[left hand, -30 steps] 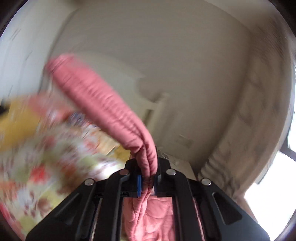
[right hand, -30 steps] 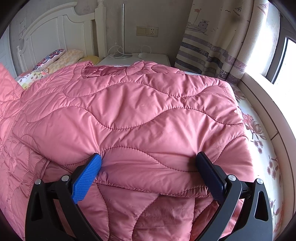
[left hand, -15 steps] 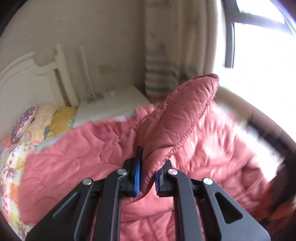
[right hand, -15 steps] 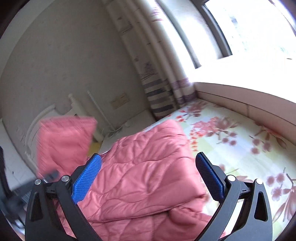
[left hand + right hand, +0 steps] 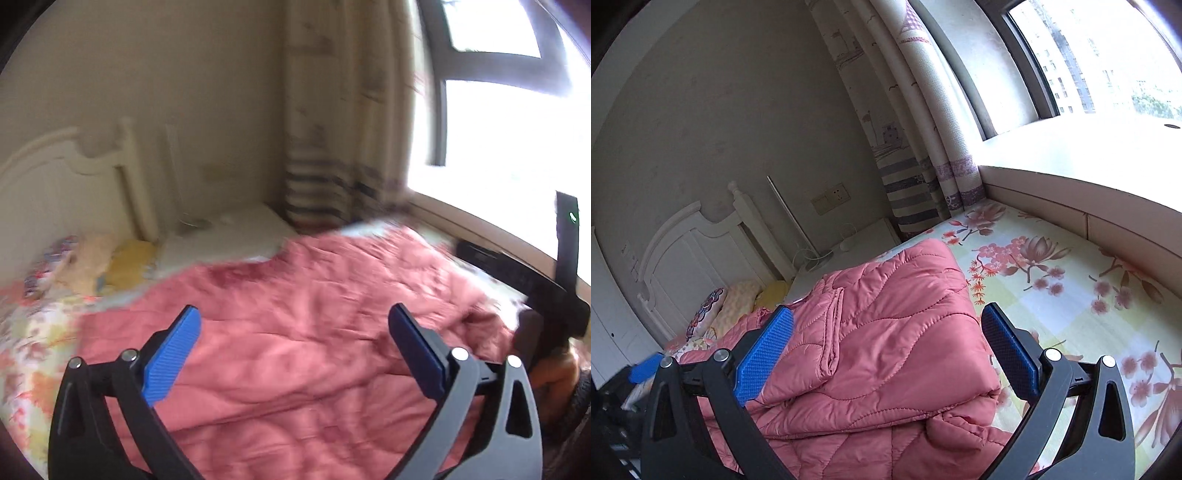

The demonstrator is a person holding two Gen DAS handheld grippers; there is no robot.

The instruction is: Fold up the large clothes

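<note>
A pink quilted coat (image 5: 295, 369) lies folded on the bed, its flap laid over the body (image 5: 886, 350). My left gripper (image 5: 293, 314) hovers just above it; its jaws are opening wide and nothing sits between the blue pads. My right gripper (image 5: 886, 314) is open too, held over the near edge of the coat without touching it. In the left wrist view the right gripper's black body (image 5: 546, 291) and the hand (image 5: 561, 369) holding it show at the right edge. A blue pad (image 5: 646, 367) of the left gripper shows at the far left of the right wrist view.
The floral bed sheet (image 5: 1052, 280) is bare to the right of the coat. A white headboard (image 5: 694, 258) and pillows (image 5: 705, 314) stand at the far end, with a white nightstand (image 5: 849, 243) beside them. A curtain (image 5: 923, 177) and a window ledge (image 5: 1071, 158) border the right side.
My left gripper let go of the pink fold it was pinching, dropped towards the bed and opened wide. The flap now lies flat. The right gripper drew back and rolled, staying open.
</note>
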